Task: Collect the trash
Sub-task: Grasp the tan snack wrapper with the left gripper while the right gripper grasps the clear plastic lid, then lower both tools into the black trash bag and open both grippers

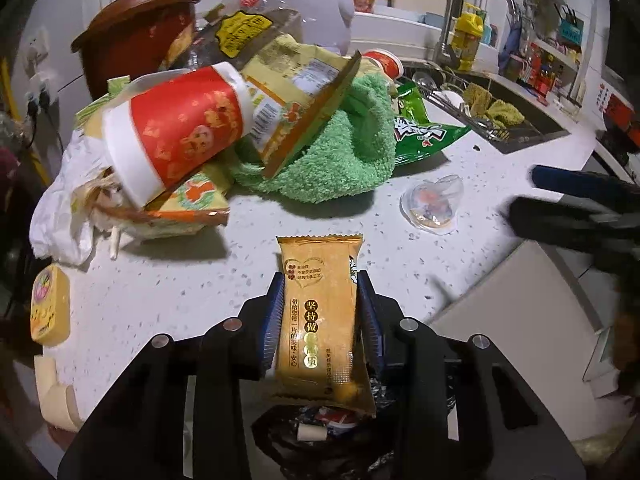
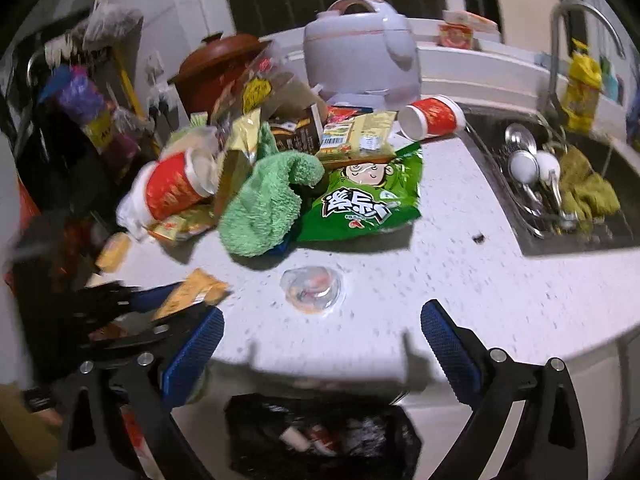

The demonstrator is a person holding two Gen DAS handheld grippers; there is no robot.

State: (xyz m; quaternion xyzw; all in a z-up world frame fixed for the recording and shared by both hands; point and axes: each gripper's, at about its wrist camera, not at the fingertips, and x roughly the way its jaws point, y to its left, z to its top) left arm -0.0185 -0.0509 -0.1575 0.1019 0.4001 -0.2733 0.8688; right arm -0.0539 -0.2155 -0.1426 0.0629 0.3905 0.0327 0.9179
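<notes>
Now my left claw (image 1: 320, 312) pinches the flat orange snack wrapper (image 1: 318, 312) at the tabletop (image 1: 160, 280) edge, above the black-lined trash bin (image 1: 320, 436); next, release over it. My right claw (image 2: 320, 344) hangs spread, empty.

Open countertop (image 2: 460, 280) along the near edge and to the right, up to the sink (image 2: 580, 216). Only a small clear wrapper (image 2: 313, 289) lies there. Rubbish heap (image 2: 248, 160) blocks the left and back; rice cooker (image 2: 360, 52) behind.
</notes>
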